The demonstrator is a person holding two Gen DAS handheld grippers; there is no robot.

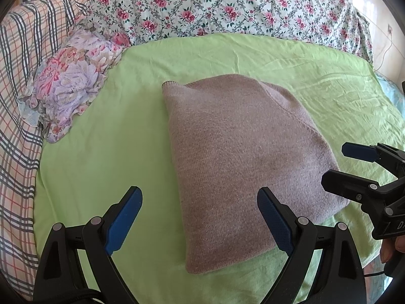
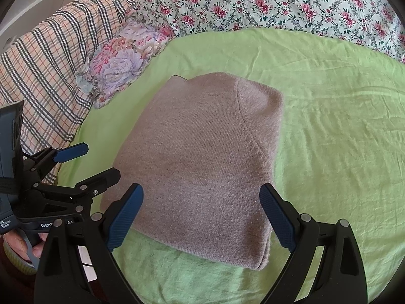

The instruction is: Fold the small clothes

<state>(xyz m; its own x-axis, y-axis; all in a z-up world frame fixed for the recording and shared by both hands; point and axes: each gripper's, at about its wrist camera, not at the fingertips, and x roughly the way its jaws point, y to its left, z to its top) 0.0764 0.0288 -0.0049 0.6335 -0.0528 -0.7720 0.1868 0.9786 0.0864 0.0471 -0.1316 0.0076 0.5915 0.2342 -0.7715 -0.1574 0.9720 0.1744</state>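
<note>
"gen… ai" on left claw [image 2: 86,162] body (middle letters hidden), small label unreadable

Bare green sheet [image 1: 96,177] lies open on every side of the folded knit garment [image 1: 235,152], with the widest free stretch to its right and beyond it. To the left, a floral pillow [image 1: 68,83] sits on the sheet's edge, near the garment's far left corner but apart from it. The flowered quilt [image 1: 215,5] (bunched up high) walls off the far side, and a plaid blanket [image 1: 22,101] closes the left. The left gripper [image 1: 200,217] and right gripper [image 2: 201,215] hang at the near edge with jaws spread wide, close beside each other.
</note>
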